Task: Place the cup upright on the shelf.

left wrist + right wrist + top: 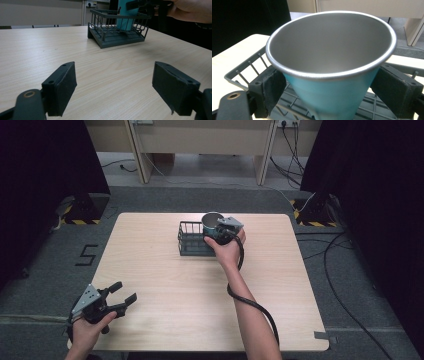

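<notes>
Rack point(190, 242) blocks table point(165, 290) rear centre; front open.

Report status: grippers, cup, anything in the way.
Right gripper shut on cup, over the rack. Left gripper open, idle near table corner. Rack floor under cup looks bare.

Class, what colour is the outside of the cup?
Teal-blue, with a silver metal inside; the cup shows best in the right gripper view.

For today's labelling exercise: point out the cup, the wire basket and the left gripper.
cup point(329, 47): right gripper view, steel inner wall.
wire basket point(117, 40): left gripper view, grey floor.
left gripper point(123, 293): high view, midway between its fingertips.
</notes>
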Motion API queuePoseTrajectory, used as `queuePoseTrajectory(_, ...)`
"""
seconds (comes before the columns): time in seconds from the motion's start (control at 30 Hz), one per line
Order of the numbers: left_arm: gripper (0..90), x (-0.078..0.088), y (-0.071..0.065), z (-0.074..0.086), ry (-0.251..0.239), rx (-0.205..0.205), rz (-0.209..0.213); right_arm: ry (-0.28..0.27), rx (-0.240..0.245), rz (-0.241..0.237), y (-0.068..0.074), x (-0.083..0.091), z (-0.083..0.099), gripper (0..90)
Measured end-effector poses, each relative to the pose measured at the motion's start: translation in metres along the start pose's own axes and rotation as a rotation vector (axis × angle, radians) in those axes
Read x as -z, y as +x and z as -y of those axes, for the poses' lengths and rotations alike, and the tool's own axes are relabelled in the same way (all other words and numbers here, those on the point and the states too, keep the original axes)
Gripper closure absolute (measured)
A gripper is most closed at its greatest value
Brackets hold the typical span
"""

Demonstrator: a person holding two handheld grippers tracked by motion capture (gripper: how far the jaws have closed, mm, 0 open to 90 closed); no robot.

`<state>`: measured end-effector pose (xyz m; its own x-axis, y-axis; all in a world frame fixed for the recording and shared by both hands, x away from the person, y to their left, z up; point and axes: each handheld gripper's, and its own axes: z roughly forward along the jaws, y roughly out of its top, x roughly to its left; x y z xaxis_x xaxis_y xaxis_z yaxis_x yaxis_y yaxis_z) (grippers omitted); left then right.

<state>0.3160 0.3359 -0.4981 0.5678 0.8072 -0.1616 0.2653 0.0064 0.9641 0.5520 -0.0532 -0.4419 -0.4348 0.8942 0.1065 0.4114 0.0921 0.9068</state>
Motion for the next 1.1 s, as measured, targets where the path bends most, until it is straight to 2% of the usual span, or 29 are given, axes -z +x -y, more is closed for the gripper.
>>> queuePoseTrajectory(0.4, 18.7, 0.000, 0.000, 0.000, 0.000, -0.002, -0.002, -0.002, 0.005, -0.001, -0.001, 0.016, 0.001, 14.3)
queuePoseTrajectory(0.57, 18.7, 0.000, 0.000, 0.000, 0.000, -0.001, -0.002, 0.000, -0.003, -0.003, -0.001, 0.022, 0.005, 14.4)
queuePoseTrajectory(0.7, 18.7, 0.000, 0.000, 0.000, 0.001, -0.002, -0.003, -0.015, 0.011, -0.007, -0.001, 0.030, 0.009, 14.3)
queuePoseTrajectory(1.1, 18.7, 0.000, 0.000, 0.000, 0.002, -0.003, -0.004, -0.016, 0.015, -0.018, -0.003, 0.050, 0.017, 14.2)
